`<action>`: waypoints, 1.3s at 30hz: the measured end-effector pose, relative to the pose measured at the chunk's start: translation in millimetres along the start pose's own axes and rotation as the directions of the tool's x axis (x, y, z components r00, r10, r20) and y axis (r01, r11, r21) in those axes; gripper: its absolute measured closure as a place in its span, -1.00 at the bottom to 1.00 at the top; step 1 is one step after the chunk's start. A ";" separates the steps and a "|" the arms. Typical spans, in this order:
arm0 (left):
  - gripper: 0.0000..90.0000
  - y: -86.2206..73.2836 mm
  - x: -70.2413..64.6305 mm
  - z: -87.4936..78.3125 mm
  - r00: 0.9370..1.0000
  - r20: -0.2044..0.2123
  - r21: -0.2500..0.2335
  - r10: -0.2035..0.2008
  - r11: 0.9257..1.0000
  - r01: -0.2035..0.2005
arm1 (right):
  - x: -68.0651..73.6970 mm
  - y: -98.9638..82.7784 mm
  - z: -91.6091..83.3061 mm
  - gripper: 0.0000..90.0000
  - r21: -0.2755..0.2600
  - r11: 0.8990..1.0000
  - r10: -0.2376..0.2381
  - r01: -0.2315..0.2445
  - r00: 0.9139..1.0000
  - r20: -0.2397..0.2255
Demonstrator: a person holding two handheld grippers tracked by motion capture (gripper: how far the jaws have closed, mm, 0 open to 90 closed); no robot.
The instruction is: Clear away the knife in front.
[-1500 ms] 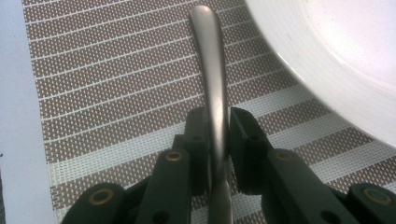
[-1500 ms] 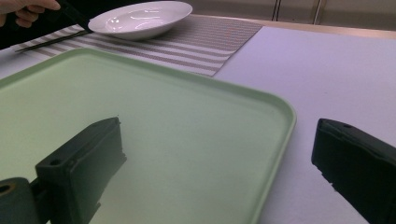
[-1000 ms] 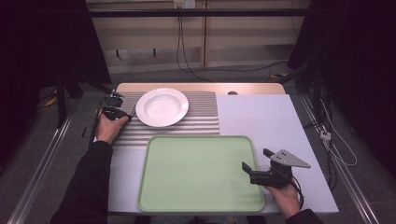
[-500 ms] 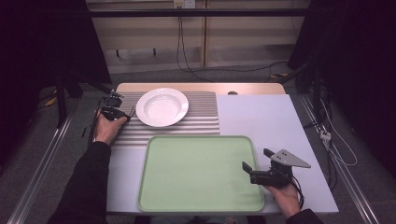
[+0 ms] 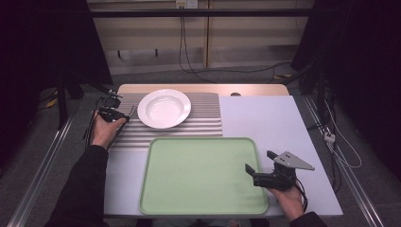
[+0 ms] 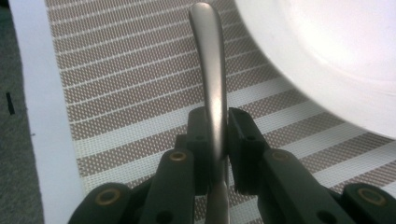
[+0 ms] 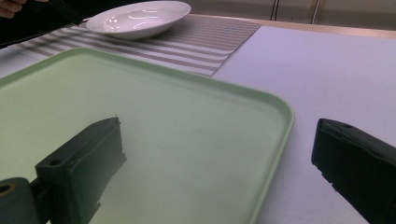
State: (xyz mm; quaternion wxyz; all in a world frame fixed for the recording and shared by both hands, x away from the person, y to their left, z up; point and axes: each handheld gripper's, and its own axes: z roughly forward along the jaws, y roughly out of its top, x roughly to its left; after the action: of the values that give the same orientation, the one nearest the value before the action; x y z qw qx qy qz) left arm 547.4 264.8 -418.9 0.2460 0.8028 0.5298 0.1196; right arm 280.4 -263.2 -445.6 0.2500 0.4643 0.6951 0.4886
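My left gripper (image 6: 217, 126) is shut on the handle of a metal utensil (image 6: 212, 70), which points away over the striped placemat (image 6: 116, 84). A white deep plate (image 6: 336, 51) lies just to its right. In the high view the left gripper (image 5: 112, 111) sits at the mat's left edge, beside the plate (image 5: 163, 109). My right gripper (image 5: 259, 161) stands open at the right rim of the green tray (image 5: 198, 175). In the right gripper view its jaws straddle that rim, one over the tray (image 7: 187, 116), one over the table, with nothing between them.
The striped placemat (image 5: 203, 125) covers the far left of the white table (image 5: 265, 118). A wooden strip runs along the table's far edge. Cables hang on the floor beyond and to the right.
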 end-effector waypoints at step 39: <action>0.78 -8.3 -72.0 -48.6 0.979 0.118 -0.112 0.167 0.982 -0.154 | 0.6 0.3 0.0 -0.95 0.000 1.000 -0.005 0.005 1.000 0.002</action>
State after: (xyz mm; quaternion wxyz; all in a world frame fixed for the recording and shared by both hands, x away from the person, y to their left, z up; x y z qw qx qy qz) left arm 489.4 214.9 -377.0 0.3096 0.8353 0.4396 0.1148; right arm 280.3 -262.6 -445.3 0.2522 0.4629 0.6961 0.4875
